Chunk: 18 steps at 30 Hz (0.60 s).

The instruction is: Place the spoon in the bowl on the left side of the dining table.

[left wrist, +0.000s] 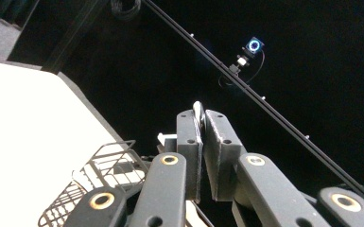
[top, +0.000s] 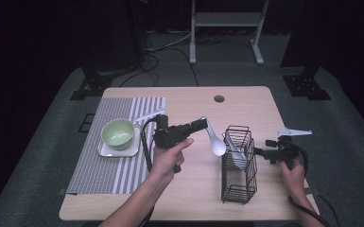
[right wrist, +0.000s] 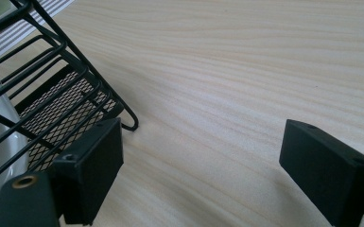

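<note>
The left hand-held gripper (top: 203, 124) is carrying a white spoon (top: 214, 140), with its jaws closed tight on the thin handle; in the left gripper view the handle's edge is poking up between the two pads (left wrist: 199, 124). The spoon's bowl is hanging down and away from the jaws, just beside the top rim of the black wire caddy (top: 238, 163), which is standing a little beyond and below the jaw tips. Another white utensil (top: 235, 152) is already resting inside the caddy. Judging from this, the work is partway along: one piece is lying in the caddy, and the held spoon is out of it, raised over the surface (top: 189, 198). Whether it is going in or coming out cannot be told.

The left hand (top: 169, 158) is gripping the tool from below, the forearm angling up from the near edge, and the gripper is pointing toward the caddy with a slight upward tilt. The right hand-held gripper (right wrist: 203, 179) is sitting low, just beside the caddy's far side, jaws wide apart and holding nothing; one jaw is lying close against the wire base (right wrist: 61, 109), apparently to steady it. Behind the left gripper, a green bowl (top: 118, 132) is sitting on a striped mat (top: 108, 165).
</note>
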Tool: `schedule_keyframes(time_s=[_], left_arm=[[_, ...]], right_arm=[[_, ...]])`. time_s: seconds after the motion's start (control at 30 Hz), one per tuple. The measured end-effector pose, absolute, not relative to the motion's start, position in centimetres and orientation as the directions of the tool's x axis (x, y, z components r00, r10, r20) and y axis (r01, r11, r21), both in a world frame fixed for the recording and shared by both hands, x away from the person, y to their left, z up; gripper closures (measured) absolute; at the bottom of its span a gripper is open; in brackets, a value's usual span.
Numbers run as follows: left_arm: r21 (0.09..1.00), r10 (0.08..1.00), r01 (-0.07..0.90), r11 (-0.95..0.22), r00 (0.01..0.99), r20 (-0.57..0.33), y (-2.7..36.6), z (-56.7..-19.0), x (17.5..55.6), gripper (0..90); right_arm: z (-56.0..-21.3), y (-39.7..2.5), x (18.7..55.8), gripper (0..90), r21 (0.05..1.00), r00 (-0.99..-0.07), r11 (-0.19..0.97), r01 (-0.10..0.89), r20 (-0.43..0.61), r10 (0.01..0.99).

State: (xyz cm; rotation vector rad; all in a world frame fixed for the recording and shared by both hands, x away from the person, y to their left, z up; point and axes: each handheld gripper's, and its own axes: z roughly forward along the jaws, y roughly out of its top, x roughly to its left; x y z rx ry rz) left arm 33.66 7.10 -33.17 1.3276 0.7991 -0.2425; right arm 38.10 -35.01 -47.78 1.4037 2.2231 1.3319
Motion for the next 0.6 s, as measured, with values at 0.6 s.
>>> schedule_keyframes(time_s=[0.6], left_arm=[[0.75, 0.306, 0.591, 0.298, 0.685, -0.661, 9.3, -34.8, 34.1, 84.9]], right_arm=[[-47.8, -34.8, 38.2, 13.1, 0.761, -0.529, 0.157, 0.629, 0.271, 0.804]])
